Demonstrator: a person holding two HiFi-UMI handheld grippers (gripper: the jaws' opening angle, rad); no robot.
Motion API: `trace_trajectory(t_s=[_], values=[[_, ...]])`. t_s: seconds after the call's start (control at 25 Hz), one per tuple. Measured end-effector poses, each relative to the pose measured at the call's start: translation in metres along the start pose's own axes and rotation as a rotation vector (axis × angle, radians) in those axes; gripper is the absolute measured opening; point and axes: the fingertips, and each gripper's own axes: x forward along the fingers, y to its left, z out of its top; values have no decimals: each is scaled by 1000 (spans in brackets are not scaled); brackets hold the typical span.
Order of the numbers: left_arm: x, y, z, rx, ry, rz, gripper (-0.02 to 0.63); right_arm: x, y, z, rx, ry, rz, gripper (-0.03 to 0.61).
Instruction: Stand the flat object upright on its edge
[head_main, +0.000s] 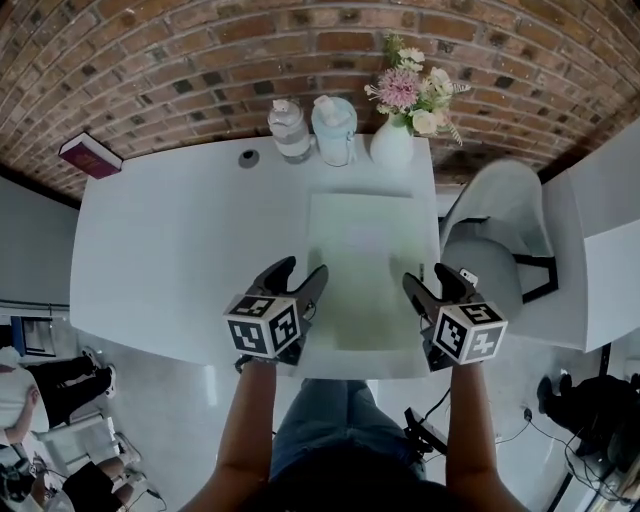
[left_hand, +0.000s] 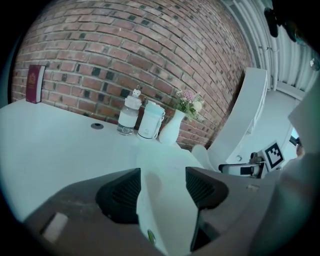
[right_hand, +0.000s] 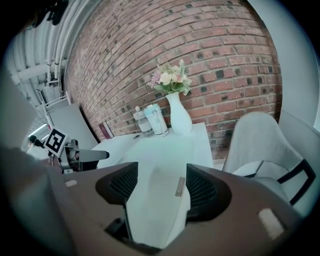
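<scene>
Lying flat on table, centre frame: pale-green board, not yet raised. Flanking its lower corners, left gripper and right gripper, likely for even two-sided lift. Jaws wide on both, pressing nothing. Near edge hidden beneath grippers; contact unclear.

A red brick wall is curving across the top of the frame, a big white table is sitting in the middle, a white chair is standing at the right, and a pale floor is showing along the bottom.
</scene>
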Motion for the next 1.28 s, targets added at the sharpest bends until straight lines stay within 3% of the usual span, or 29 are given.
trace_trajectory(t_s=[0.28,0.6,0.88,1.28], values=[[12,7,-25,-57,64,-14,282,14,-10,-29,43,78,2,293],[22,16,-57,-236,151,-62,282,26,-18,-55,144,152,40,295],[27,20,-66,-296,177,-111,282,32,-21,-65,311,194,112,296],[37,21,-72,-414,282,-233,296,39,-24,-72,359,306,134,314]])
